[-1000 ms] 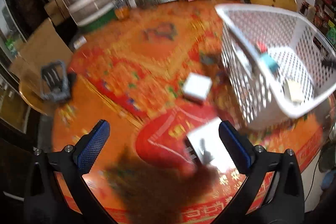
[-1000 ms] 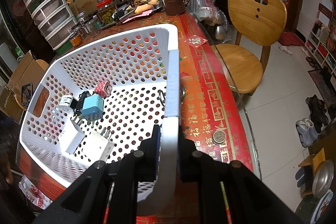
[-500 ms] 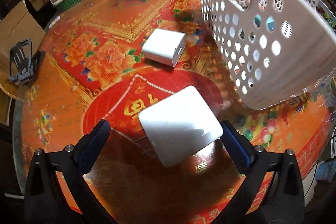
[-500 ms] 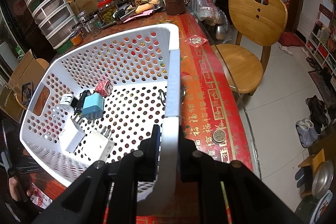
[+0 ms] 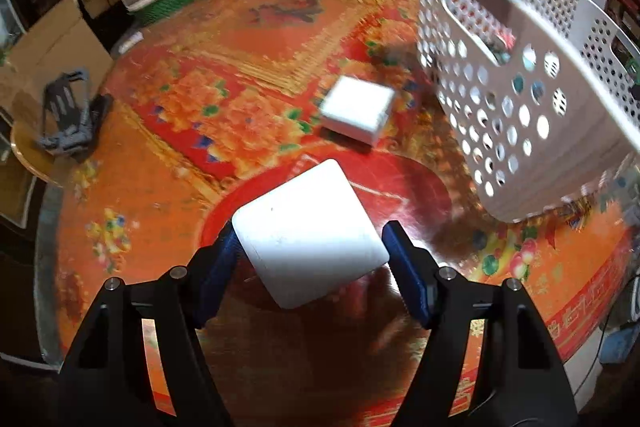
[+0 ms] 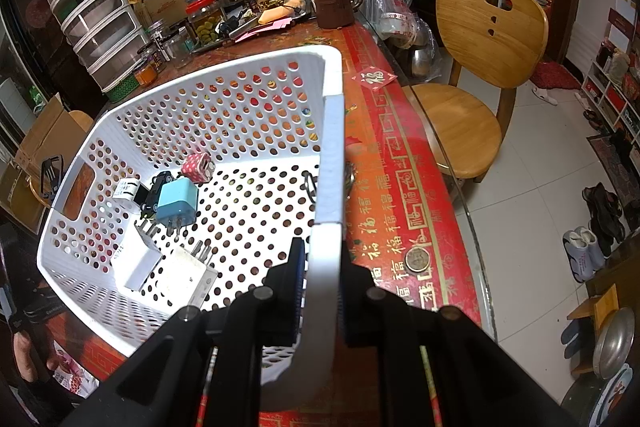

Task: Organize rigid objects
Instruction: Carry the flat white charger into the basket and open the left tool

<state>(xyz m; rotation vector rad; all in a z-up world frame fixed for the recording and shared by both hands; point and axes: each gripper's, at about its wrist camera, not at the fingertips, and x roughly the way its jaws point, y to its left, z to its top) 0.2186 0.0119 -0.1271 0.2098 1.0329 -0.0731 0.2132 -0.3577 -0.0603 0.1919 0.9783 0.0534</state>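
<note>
Left tool (image 5: 308, 263): jaws closing around the near block (image 5: 306, 237), a white adapter lying on the surface (image 5: 168, 211). The left pad looks at or against its corner. A sliver of gap shows at the right pad, so it is not yet pinched.
Near block: sits skewed between the pads, corner-on rather than flat-on.
Risk, near block: as I read it, pads meeting corners could twist it or squirt it out forward across the glossy cloth. Blur suggests the closing comes on the move, which would worsen aim.
Far block (image 5: 357, 113): second white adapter, apart from the first, near the basket (image 5: 520, 131) wall. A shoved near block could knock it.
Basket: tilted, one edge raised off the surface. Several chargers (image 6: 176, 203) lie gathered at its low end.
Right tool (image 6: 320, 291): pressed tight on the basket rim, holding the tilt.
Risk, basket: if that thin rim slips, the basket would drop and the chargers would jolt, or its wall would block the drop-in path.
</note>
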